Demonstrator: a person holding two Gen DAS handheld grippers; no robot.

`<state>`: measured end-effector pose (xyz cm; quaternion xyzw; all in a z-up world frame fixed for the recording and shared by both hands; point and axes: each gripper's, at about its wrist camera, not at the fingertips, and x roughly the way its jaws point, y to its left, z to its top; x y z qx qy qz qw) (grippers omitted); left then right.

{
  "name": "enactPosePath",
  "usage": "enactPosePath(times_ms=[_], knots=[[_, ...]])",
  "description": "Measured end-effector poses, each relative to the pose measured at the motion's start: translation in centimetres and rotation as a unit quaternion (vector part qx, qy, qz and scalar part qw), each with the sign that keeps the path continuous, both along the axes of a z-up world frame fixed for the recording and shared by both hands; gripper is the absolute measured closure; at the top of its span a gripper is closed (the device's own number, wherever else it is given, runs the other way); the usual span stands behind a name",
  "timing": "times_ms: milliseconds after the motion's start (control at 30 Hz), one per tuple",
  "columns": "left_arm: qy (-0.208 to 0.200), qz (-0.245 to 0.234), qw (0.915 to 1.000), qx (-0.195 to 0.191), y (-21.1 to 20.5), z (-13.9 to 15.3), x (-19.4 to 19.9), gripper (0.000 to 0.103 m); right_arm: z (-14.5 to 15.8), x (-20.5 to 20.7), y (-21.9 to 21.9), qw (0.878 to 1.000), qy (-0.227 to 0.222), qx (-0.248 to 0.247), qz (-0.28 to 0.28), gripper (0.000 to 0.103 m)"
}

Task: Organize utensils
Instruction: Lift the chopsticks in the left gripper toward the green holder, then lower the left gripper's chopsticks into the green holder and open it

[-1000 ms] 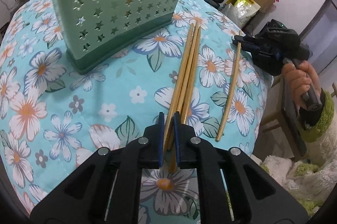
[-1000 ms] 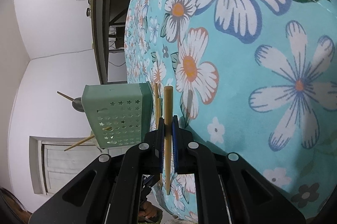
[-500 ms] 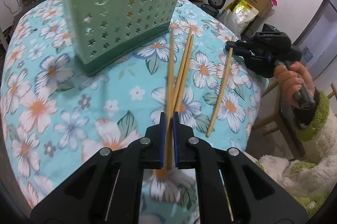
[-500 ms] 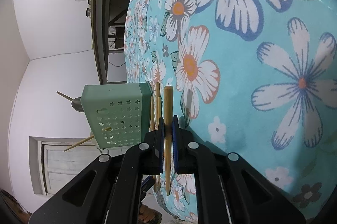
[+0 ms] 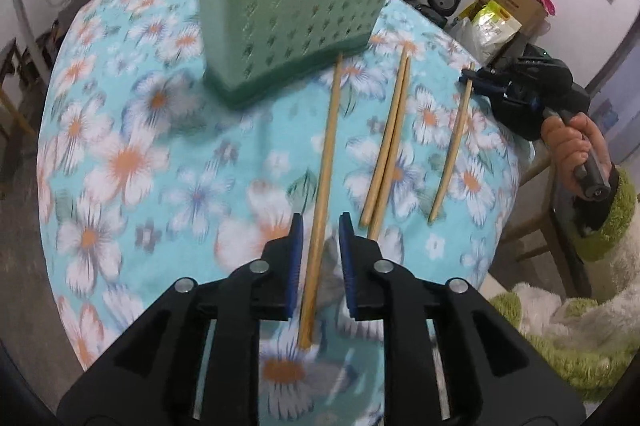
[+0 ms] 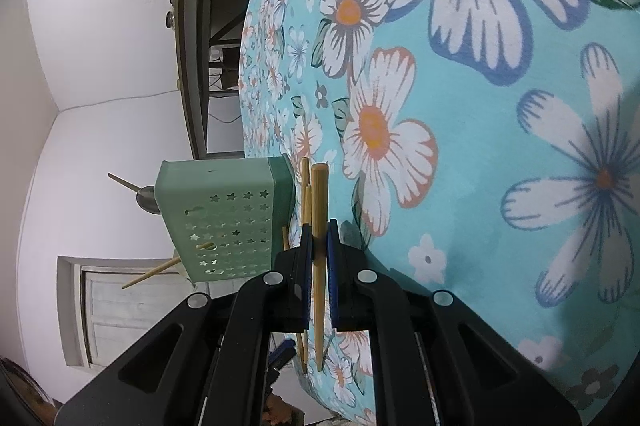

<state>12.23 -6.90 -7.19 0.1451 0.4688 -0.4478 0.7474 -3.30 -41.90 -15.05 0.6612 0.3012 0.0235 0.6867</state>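
While the left gripper [image 5: 319,258] hangs over the floral table [image 5: 120,162], its fingers [image 5: 295,262] have just been opening and now stand spread, with a single wooden chopstick [image 5: 325,182] lying loose between them, touching neither pad that I can make out. Ahead of the fingertips stands the green perforated utensil holder [image 5: 296,2], the chopstick's far end nearly at its base. To the right of the fingers lie a pair of chopsticks [image 5: 390,142], and further right another chopstick, gripped at its far end by the right gripper [image 5: 474,79]. In the right wrist view the fingers [image 6: 306,266] are pinched tight on that chopstick [image 6: 319,226], and the holder [image 6: 224,222] sits left of the fingertips with utensils already poking from it. The risk, as I judge it, lies with the freed chopstick: unsupported, it could roll on the cloth or slide toward the near table edge, and a regrasp near its end would let it pivot.
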Motion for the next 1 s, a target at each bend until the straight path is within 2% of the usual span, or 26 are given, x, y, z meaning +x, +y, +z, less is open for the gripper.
enactPosePath(times_ms=[200,300,467,733,833,1000], knots=[[-0.04,-0.031,0.9987,0.0,-4.7,0.1,1.1,0.085,0.0,0.0,-0.2,1.0,-0.002,0.001,0.001,0.096],[-0.054,-0.034,0.9979,0.012,-7.0,-0.5,2.1,0.085,-0.1,0.0,-0.2,1.0,-0.002,0.002,0.001,0.096],[-0.063,-0.039,0.9969,0.025,-9.8,-1.3,3.2,0.085,-0.2,0.1,-0.3,1.0,-0.003,0.004,0.0,0.096],[-0.081,-0.032,0.996,0.024,-11.5,-1.6,3.6,0.086,-0.3,0.3,-0.5,1.0,-0.005,0.004,0.003,0.096],[-0.09,-0.028,0.9954,0.021,-11.8,-1.6,3.2,0.096,-0.3,0.2,-0.5,1.0,-0.006,0.005,0.003,0.096],[-0.095,-0.026,0.9951,0.006,-11.2,-0.1,2.5,0.098,-0.2,0.1,-0.5,1.0,-0.008,0.004,0.002,0.096]])
